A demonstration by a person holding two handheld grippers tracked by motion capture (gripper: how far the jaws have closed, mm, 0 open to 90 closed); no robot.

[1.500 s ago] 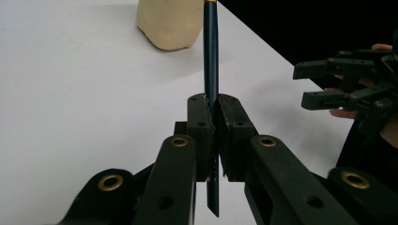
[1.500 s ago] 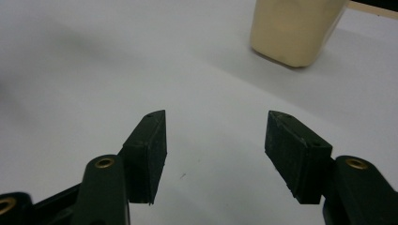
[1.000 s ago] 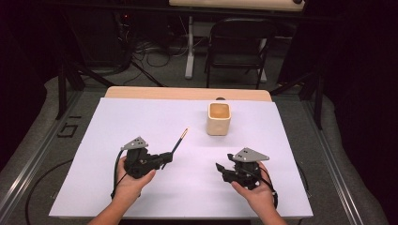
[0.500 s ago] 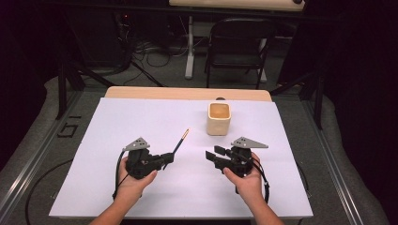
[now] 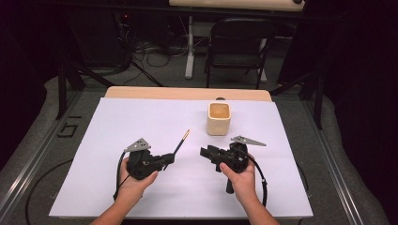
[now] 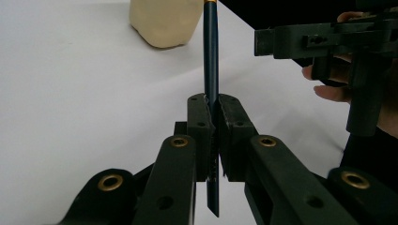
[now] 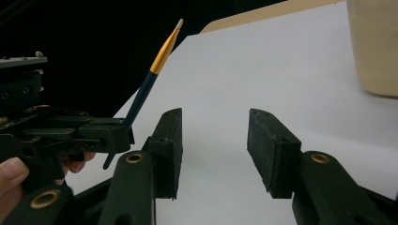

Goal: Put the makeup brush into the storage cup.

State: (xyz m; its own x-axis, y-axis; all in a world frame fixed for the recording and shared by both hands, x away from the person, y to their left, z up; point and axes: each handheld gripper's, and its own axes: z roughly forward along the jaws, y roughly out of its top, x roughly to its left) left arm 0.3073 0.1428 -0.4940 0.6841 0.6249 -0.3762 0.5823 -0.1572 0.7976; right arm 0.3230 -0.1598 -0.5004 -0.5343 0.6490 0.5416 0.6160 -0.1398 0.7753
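The left gripper [image 5: 170, 158] clamps the brush [image 5: 181, 142], tip toward one o'clock. The right gripper [image 5: 204, 152] has slid leftward toward it, its empty jaws narrowing yet apart, likely for a handover.

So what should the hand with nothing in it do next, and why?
Probably bring the right hand-held gripper a little closer to the paintbrush and close on its free end. The left hand-held gripper is shut on the brush's lower shaft, while the right one's jaws, which have just been closing, have nothing between them. The cream cup stands just beyond.
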